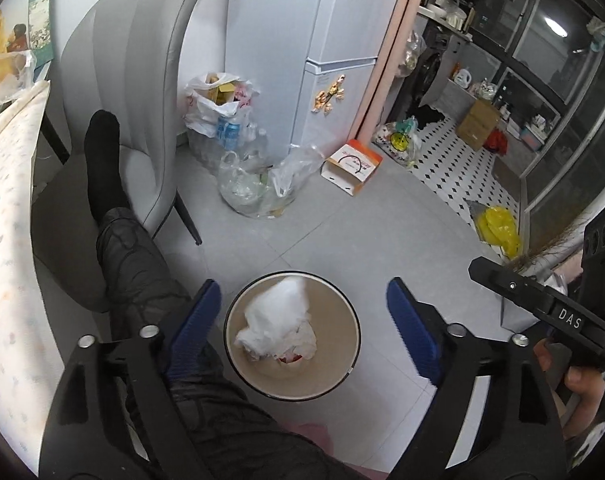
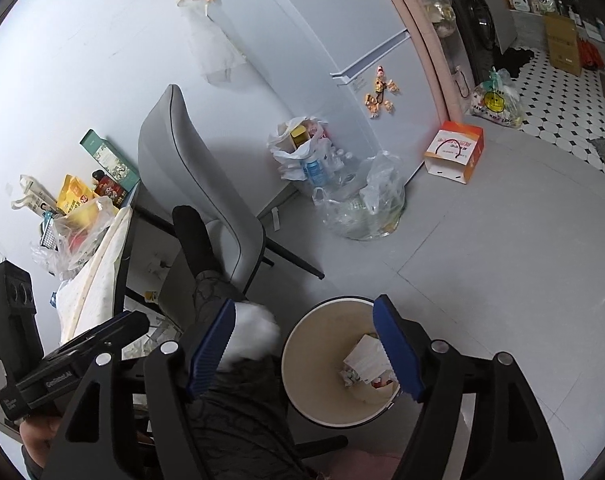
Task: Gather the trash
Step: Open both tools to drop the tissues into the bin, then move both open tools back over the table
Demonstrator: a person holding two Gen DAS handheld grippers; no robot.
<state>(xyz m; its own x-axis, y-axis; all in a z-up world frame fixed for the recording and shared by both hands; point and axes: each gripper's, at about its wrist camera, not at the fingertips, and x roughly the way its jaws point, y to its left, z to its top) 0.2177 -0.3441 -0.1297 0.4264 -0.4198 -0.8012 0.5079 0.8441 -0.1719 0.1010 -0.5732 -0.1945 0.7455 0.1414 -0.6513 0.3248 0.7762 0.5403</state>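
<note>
Fridge [image 1: 270, 40] against wall; grey chair [image 1: 130, 92] beside it, person's leg [image 1: 114, 240] propped on seat. Bin [image 1: 238, 344] on floor below both grippers, crumpled paper [image 2: 368, 360] inside. White tissue wad [image 1: 280, 304] over bin, untouched. Left gripper [image 1: 302, 332] spread wide, empty. Right gripper [image 2: 306, 350] released, empty.

Right gripper [image 2: 304, 350] hangs with jaws apart over a round bin [image 2: 302, 364] holding crumpled paper [image 2: 366, 362]; a white tissue wad [image 2: 254, 330] sits beside its left finger, above a dark-trousered leg [image 2: 238, 400]
</note>
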